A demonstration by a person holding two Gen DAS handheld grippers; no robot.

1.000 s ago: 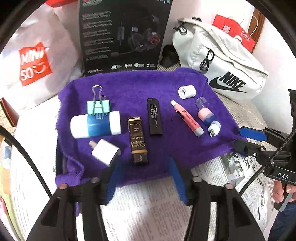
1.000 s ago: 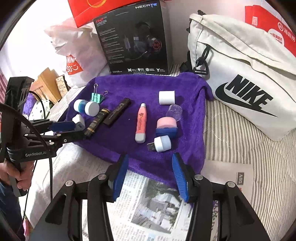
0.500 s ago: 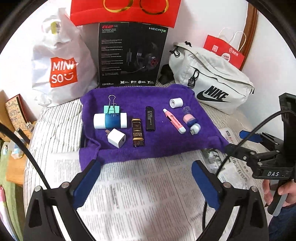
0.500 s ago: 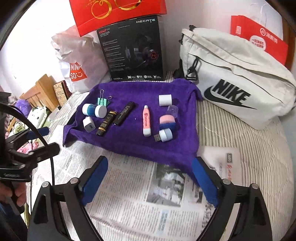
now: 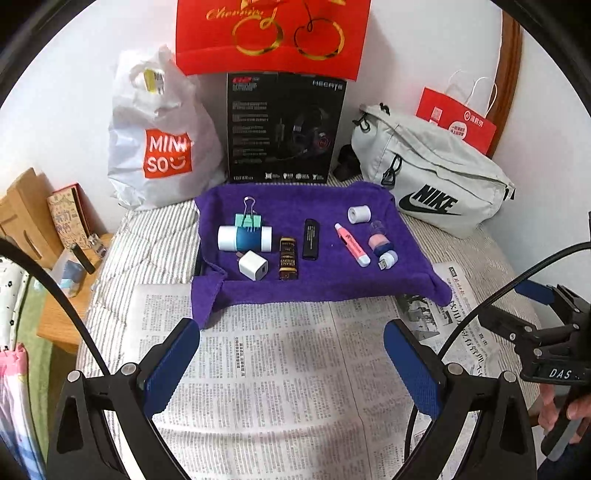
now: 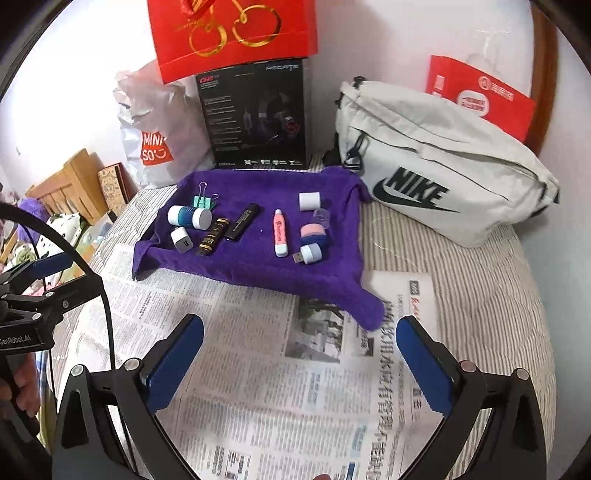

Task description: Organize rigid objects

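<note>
Nine small items lie on one purple towel (image 5: 332,273), which rests on a striped bed (image 5: 147,251) with newspaper (image 5: 288,369) spread on its near side. Counted from left to right in the left wrist view: one green binder clip (image 5: 248,218) at the far left, touching one blue-and-white cylinder (image 5: 244,239) lying on its side; one white charger plug (image 5: 253,265) just near of that cylinder; one brown-and-gold stick (image 5: 288,258); one black stick (image 5: 311,239); one pink-and-white pen-shaped tube (image 5: 352,244); one white spool (image 5: 359,214) at the far right; one pink-and-blue piece (image 5: 379,242) with a clear cap; and one white USB plug (image 5: 388,260) just beside it. All nine are apart from both grippers. The left gripper (image 5: 291,365) hangs over the newspaper with its two blue-padded fingers (image 5: 171,363) spread wide, holding nothing. The right gripper (image 6: 300,363) is likewise over the newspaper, on the right side, its two fingers (image 6: 424,367) spread wide and empty. Five larger items stand at the far edge: one white shopping bag (image 5: 162,147) at the left, one black headset box (image 5: 284,127) in the middle, one red gift bag (image 5: 273,35) above the box, one grey waist bag (image 5: 436,173) at the right, and one smaller red paper bag (image 5: 461,122) behind it.
</note>
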